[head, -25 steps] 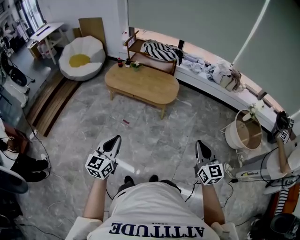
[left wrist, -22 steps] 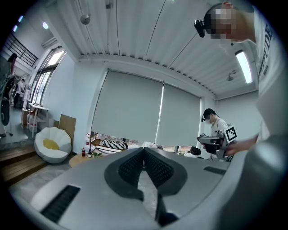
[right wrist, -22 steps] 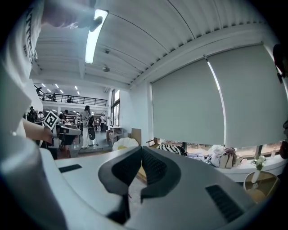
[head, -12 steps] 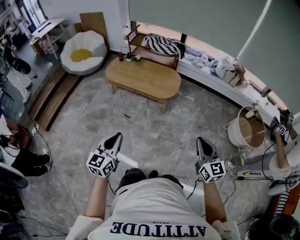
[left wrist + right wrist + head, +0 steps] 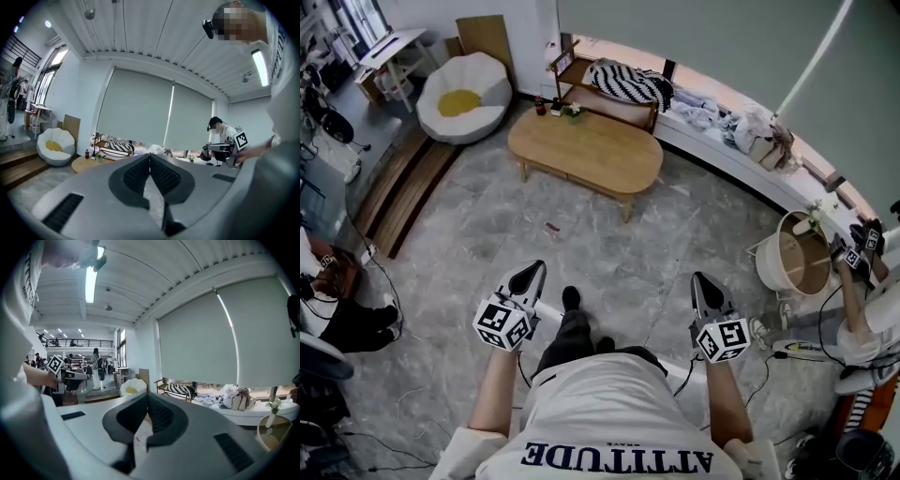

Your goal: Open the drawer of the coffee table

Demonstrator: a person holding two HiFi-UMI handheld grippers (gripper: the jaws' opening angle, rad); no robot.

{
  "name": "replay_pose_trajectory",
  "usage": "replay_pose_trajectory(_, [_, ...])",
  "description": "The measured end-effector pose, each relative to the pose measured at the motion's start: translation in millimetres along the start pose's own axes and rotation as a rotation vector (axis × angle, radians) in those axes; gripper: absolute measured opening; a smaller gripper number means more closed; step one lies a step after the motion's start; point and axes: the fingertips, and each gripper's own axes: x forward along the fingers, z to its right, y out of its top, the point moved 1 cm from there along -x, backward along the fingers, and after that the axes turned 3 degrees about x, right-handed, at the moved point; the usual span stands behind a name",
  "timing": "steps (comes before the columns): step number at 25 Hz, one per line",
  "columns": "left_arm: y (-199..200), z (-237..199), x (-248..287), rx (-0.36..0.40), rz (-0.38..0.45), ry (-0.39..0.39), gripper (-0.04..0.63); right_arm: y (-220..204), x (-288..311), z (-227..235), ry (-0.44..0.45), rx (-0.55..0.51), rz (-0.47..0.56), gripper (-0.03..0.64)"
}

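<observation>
the pale oval wooden coffee table [image 5: 586,150] stands well ahead of you across the grey marbled floor [image 5: 487,234], to the right of the white shell-shaped armchair [image 5: 469,101], with a small dark bottle [image 5: 542,106] on its far left end. its drawer should sit under the top, but from here the front is too small to pick out, and no handle shows.

what has changed in the last second is you, not the table. your feet were together beneath you; now a dark-trousered leg [image 5: 567,328] strides out between the two grippers, and the table fills a little more of the head view. so you are walking in, and the task itself has not started: nothing on the table has been touched.

your left gripper [image 5: 531,273] is clenched, its ribbed pads pressed together with nothing between them, just as it was a second ago. your right gripper [image 5: 701,279] is the same, tips meeting and empty. both point forward and slightly down, side by side.

that means the approach is the step in hand. you will likely need to part one pair of jaws before reaching for the drawer, and to get low enough to see its front.
</observation>
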Motion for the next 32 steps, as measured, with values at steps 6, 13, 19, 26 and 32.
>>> replay_pose_trajectory(6, [3,-33,29,0.008,-0.005,-0.014,0.020,5,39,4,0.016,0.057,0.038,0.018])
replay_pose_trajectory(13, [10,-89,69,-0.005,-0.028,-0.031,0.020,14,103,9,0.007,0.108,0.042,0.018])
replay_pose_trajectory(19, [19,-134,116,-0.004,-0.036,-0.066,0.020,21,158,14,-0.010,0.115,0.033,0.018])
replay_pose_trajectory(26, [39,-194,163,0.006,-0.055,-0.116,0.020,35,222,14,-0.062,0.050,0.000,0.018])
replay_pose_trajectory(32, [37,-237,200,0.028,-0.085,-0.167,0.020,32,277,3,-0.072,0.007,-0.028,0.018])
